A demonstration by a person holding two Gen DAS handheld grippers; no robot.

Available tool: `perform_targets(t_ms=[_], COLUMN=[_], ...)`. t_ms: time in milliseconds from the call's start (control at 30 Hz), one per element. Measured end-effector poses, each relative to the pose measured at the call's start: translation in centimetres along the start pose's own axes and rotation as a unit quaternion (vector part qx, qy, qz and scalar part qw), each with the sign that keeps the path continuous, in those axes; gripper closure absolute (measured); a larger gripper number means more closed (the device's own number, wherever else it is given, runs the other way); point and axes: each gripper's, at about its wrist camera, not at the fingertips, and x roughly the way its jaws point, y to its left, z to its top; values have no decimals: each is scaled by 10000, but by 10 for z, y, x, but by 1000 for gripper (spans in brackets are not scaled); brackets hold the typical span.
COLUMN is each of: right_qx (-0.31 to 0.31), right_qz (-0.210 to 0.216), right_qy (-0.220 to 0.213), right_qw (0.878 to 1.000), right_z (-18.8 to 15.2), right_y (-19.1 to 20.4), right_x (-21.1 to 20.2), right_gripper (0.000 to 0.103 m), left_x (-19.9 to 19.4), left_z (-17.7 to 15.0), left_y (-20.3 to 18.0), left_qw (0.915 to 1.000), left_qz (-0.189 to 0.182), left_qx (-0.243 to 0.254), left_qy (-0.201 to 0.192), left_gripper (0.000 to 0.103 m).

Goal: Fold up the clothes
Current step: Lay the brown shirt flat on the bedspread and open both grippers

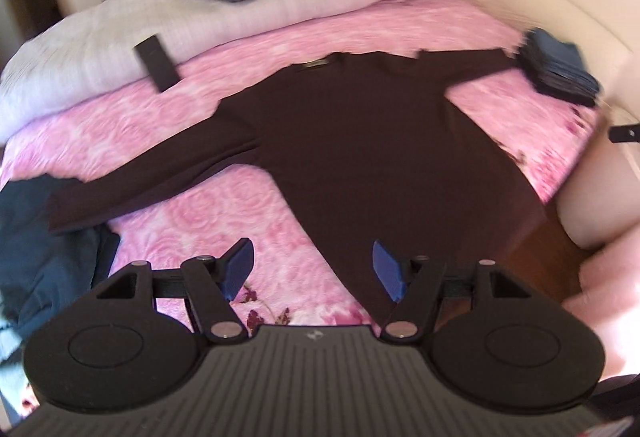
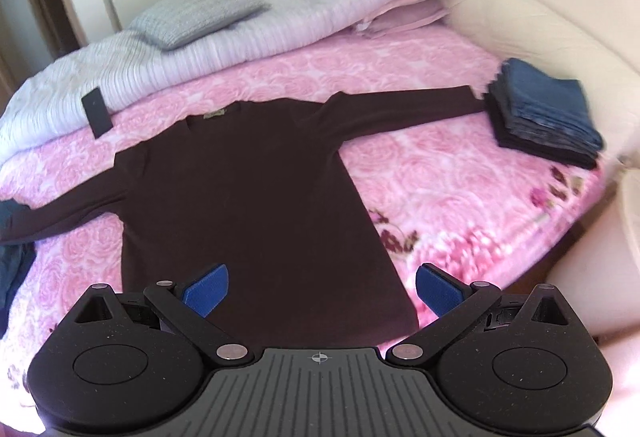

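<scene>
Two hand-held grippers hang above a bed, both tilted down at a garment laid out for folding. Nearest the lens, the left gripper has its jaws well apart and holding nothing, its blue pads clear of the cloth. The right gripper likewise stands wide open and empty.

Just beyond and below both sets of jaws lies the dark maroon sweater, spread flat on the pink floral bedspread, hem toward the cameras and neckline away. The hem sits under the gap between the right gripper's pads; in the left wrist view the body runs up from the right-hand pad. Both sleeves are stretched straight out to the sides, apparently to give clean fold lines.

Further back, one cuff reaches a stack of folded blue and dark clothes, seemingly the finished pile. The opposite cuff overlaps a heap of teal clothing at the bed's edge, probably awaiting its turn. Beyond, a small dark rectangular object rests against a pale grey quilt with a grey cushion on top.
</scene>
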Motion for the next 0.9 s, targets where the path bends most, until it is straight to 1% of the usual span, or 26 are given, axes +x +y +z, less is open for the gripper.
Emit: perform_targets(t_ms=[100, 200, 333, 433, 567, 800, 900], right_qx=[113, 143, 42, -141, -453, -508, -539], right_qz=[-136, -105, -53, 5, -96, -8, 65], right_qy=[55, 282, 530, 507, 381, 363, 399], right_qw=[9998, 9994, 9986, 9986, 9982, 9980, 9977], right_z=[-37, -70, -98, -107, -117, -125, -124], right_y=[27, 55, 86, 104, 123, 139, 143], right_x=[-30, -52, -69, -77, -88, -92, -89], right_gripper=[0, 0, 0, 0, 0, 0, 0], left_x=[-20, -36, -51, -60, -71, -83, -86], left_z=[-26, -50, -74, -85, -93, -103, -108], left_y=[7, 16, 25, 33, 44, 52, 60], left_qw=[9998, 9996, 9994, 9996, 9997, 9999, 10000], left_qz=[-145, -232, -261, -227, -191, -121, 6], left_qx=[134, 138, 202, 174, 127, 45, -74], left_qy=[-35, 45, 108, 72, 1, -59, -10], left_gripper=[41, 41, 41, 41, 41, 41, 41])
